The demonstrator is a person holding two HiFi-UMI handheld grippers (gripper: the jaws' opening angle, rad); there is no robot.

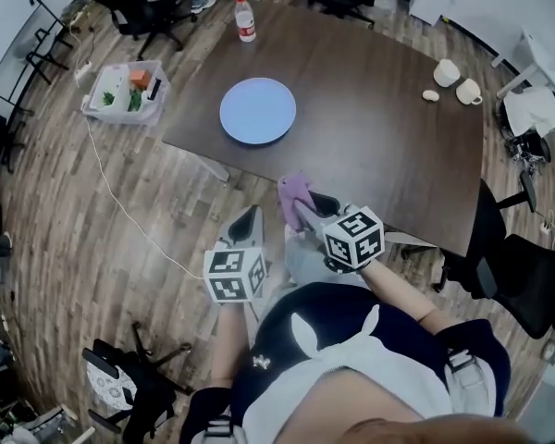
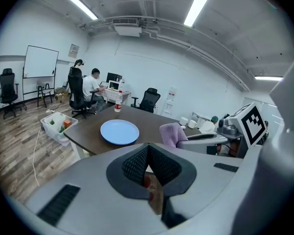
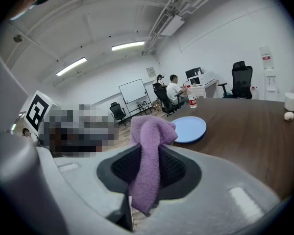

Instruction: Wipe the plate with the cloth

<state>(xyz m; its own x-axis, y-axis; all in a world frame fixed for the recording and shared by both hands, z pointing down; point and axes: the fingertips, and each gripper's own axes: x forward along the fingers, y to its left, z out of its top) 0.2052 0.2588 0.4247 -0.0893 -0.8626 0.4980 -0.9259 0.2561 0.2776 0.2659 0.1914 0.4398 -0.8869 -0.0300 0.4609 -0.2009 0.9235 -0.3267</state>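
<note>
A person stands at the near edge of a dark brown table (image 1: 379, 137), holding a two-jaw gripper in each hand; both point slightly down toward the tabletop.

The right gripper (image 1: 301, 209) has its jaws clamped on a purple cloth (image 1: 294, 191). In the right gripper view the cloth (image 3: 149, 151) is pinched between the ribbed pads, with a bunched fold rising above them and a tail hanging below. It is held in the air at the table's near edge, not touching the wood.

The left gripper (image 1: 245, 225) is beside it, off the table and over the wooden floor. In the left gripper view its pads (image 2: 137, 161) meet at the tips with nothing between them.

The light blue plate (image 1: 258, 110) lies flat and bare on the table's left part, well ahead of both grippers. Beyond it, near the far edge, stands a water bottle (image 1: 245, 18). Two white mugs (image 1: 447, 72) sit at the far right. A clear plastic bin (image 1: 125, 92) rests on the floor left of the table.
</note>
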